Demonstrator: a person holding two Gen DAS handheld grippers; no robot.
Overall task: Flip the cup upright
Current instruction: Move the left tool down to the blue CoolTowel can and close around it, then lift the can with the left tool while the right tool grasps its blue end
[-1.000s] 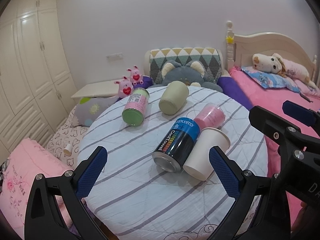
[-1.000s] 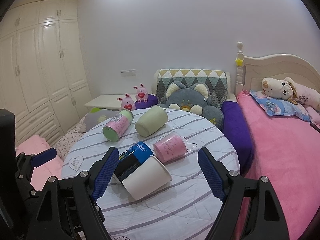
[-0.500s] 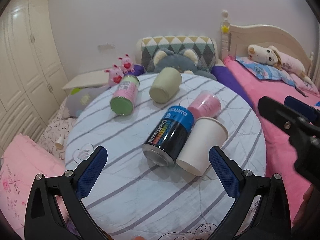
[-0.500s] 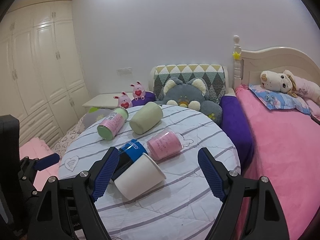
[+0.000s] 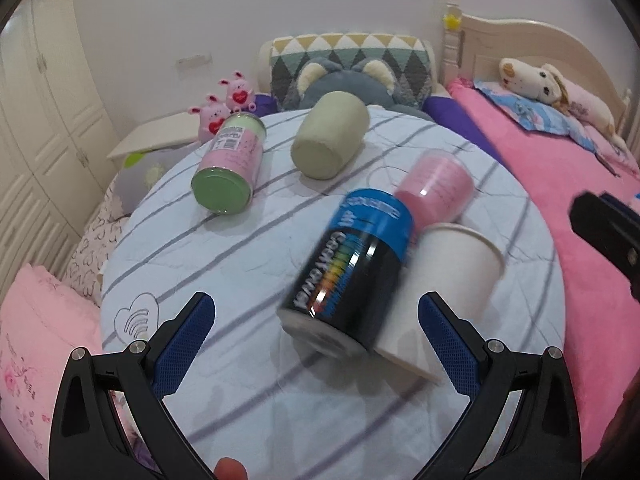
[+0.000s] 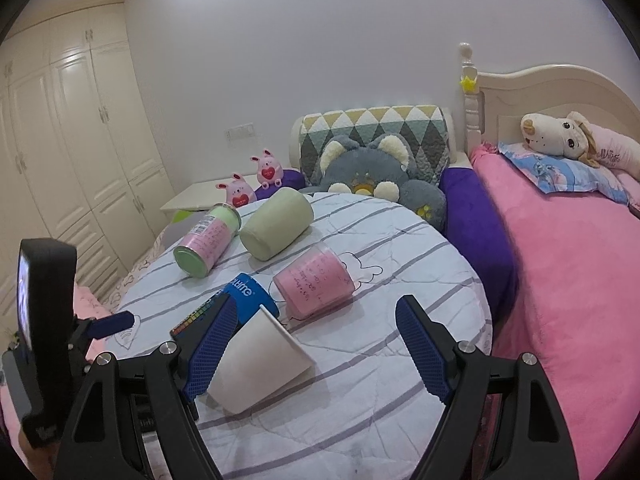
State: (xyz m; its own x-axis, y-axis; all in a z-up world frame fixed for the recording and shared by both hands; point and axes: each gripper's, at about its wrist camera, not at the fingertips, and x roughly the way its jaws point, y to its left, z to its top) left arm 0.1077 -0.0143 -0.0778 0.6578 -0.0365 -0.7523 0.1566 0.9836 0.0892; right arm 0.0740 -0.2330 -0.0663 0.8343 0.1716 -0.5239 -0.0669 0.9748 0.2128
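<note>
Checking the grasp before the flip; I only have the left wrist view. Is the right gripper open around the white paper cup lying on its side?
Observer: Yes. The right gripper is open, and the white paper cup lies on its side between its fingers, nearer the left one.
Operator: Which way does its mouth face from there?
Observer: Away from the right wrist camera; the narrow base is the near end.
Operator: Anything in the closing path?
Observer: The black spray can with the blue band lies partly hidden behind the left finger, right up against the cup's rim.
</note>
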